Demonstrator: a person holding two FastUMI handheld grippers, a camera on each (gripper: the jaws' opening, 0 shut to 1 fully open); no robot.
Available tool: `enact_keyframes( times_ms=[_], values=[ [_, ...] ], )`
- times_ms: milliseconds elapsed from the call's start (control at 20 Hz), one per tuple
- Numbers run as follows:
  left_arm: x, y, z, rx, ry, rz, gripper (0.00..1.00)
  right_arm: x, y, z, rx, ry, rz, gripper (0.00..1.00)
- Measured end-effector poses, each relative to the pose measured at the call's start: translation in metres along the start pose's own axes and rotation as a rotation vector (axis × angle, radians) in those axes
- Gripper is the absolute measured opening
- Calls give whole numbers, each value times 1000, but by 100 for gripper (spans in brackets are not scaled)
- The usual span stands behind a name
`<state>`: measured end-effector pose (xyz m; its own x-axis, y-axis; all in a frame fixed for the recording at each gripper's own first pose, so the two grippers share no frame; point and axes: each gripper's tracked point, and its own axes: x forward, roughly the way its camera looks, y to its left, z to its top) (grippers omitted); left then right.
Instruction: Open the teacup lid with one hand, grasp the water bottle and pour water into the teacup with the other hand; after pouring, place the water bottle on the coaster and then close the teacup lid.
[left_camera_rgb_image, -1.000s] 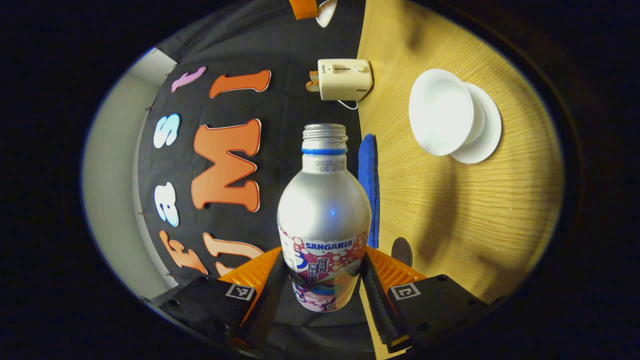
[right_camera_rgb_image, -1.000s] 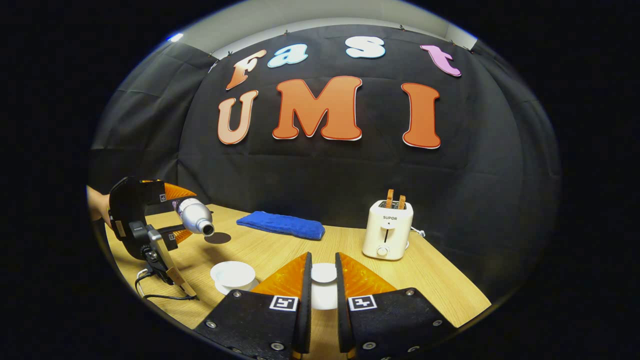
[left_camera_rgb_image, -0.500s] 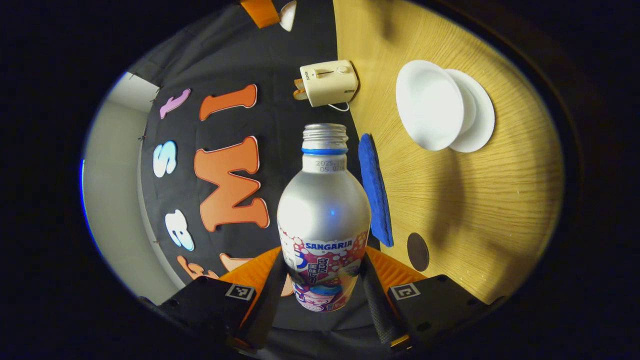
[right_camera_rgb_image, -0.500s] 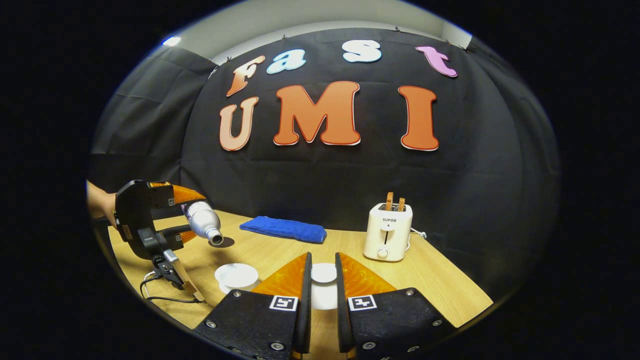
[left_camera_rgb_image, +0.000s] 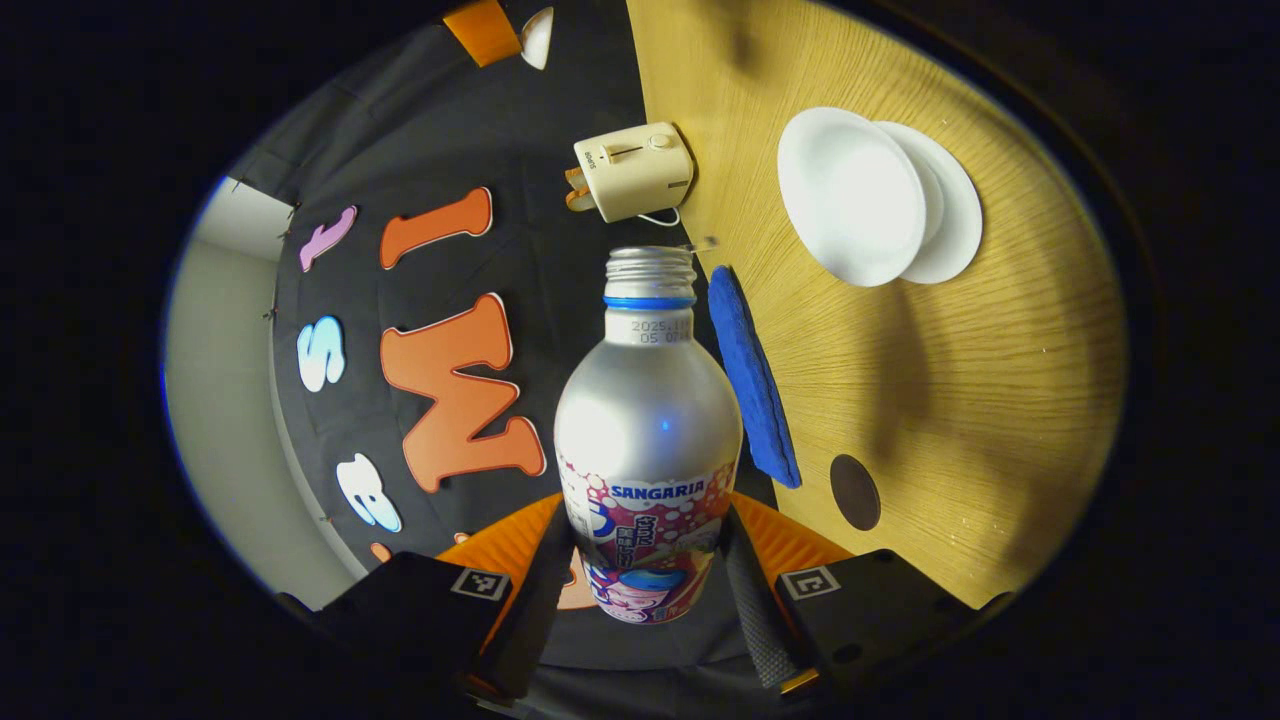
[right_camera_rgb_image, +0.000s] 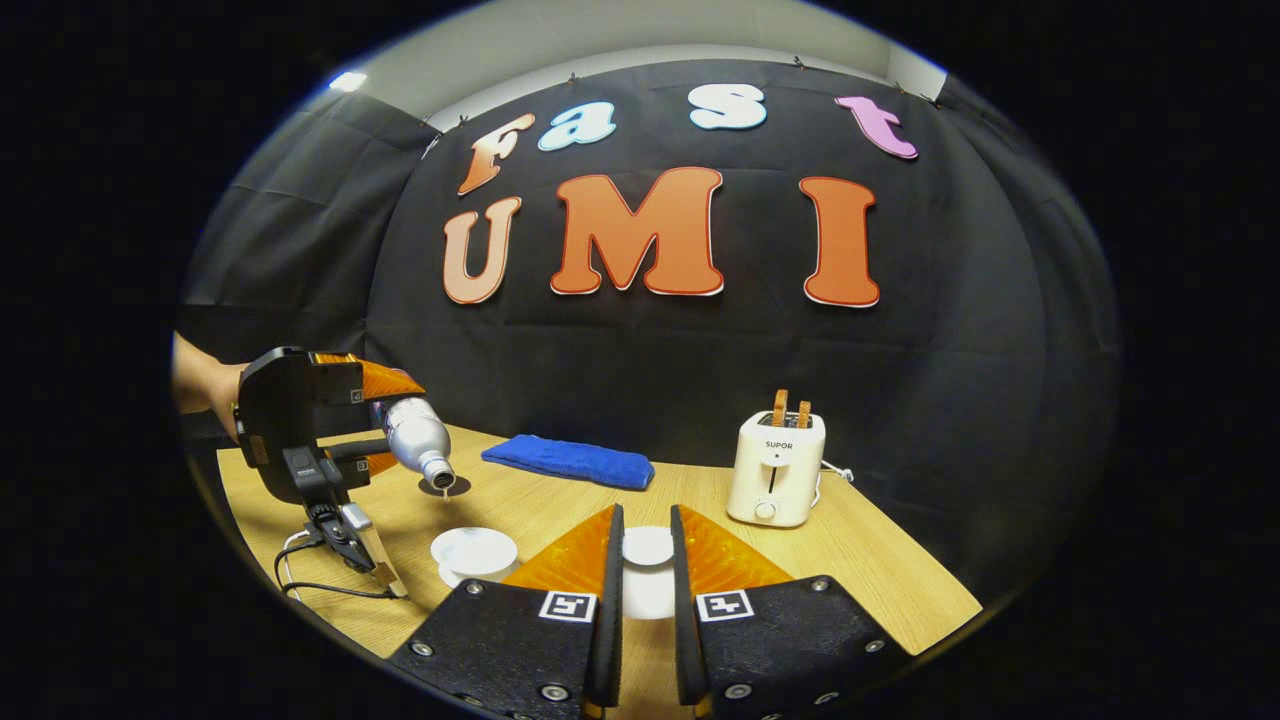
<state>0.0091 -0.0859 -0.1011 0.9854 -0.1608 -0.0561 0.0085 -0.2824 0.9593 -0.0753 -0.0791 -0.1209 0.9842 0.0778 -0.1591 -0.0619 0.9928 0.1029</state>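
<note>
Two steps judged done, pouring just begun. Water bottle (left_camera_rgb_image: 648, 430) clamped at its labelled lower body between both fingers of the left tongs (left_camera_rgb_image: 648, 520), cap off, neck tipped down toward the teacup (left_camera_rgb_image: 850, 195); seen from the right gripper view as a silver bottle (right_camera_rgb_image: 416, 446) slanting mouth-down out of the left tongs (right_camera_rgb_image: 385, 425), above and a little behind the teacup (right_camera_rgb_image: 474, 549), with a thin thread of what looks like water just under the mouth. Cannot tell whether any has reached the cup.

Teacup open, white, sitting on its saucer (left_camera_rgb_image: 958, 215). Lid (right_camera_rgb_image: 648, 546) off the cup and held up in the right tongs (right_camera_rgb_image: 645, 520), fingers closed on it from either side with only a narrow gap between them; right tongs (left_camera_rgb_image: 482, 28) and lid (left_camera_rgb_image: 537, 24) also glimpsed far off in the left gripper view.

Left to do, by the task: finish the pour, stand the bottle on the coaster (left_camera_rgb_image: 855, 491), put the lid back. Coaster bare, a dark disc near the blue cloth (left_camera_rgb_image: 752, 390) and apart from the cup.

Around all this: pale wood-grain bench (left_camera_rgb_image: 960, 400), folded blue cloth along its back edge, cream toaster (right_camera_rgb_image: 776, 468) with two slices up, a hand (right_camera_rgb_image: 200, 388) behind the left tongs, black cloth wall (right_camera_rgb_image: 650, 350) behind, plain pale wall above.
</note>
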Motion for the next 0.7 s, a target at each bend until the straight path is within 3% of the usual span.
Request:
enact_keyframes(
  times_ms=[250, 350, 500, 600, 700],
  values=[
    [-1, 5, -2, 26, 4, -7, 80, -1, 4, 3, -10, -13, 14, 22],
    [0, 8, -2, 37, 6, -8, 87, 0, 5, 0, -7, -7, 19, 22],
    [-1, 12, -7, 56, 14, -8, 80, 1, 4, 2, -12, -8, 18, 22],
    [-1, 13, -8, 72, 17, 3, 87, 0, 6, 4, -10, -17, 24, 22],
    [1, 13, -7, 102, 15, 10, 86, 0, 6, 4, -7, -19, 26, 22]
  ],
)
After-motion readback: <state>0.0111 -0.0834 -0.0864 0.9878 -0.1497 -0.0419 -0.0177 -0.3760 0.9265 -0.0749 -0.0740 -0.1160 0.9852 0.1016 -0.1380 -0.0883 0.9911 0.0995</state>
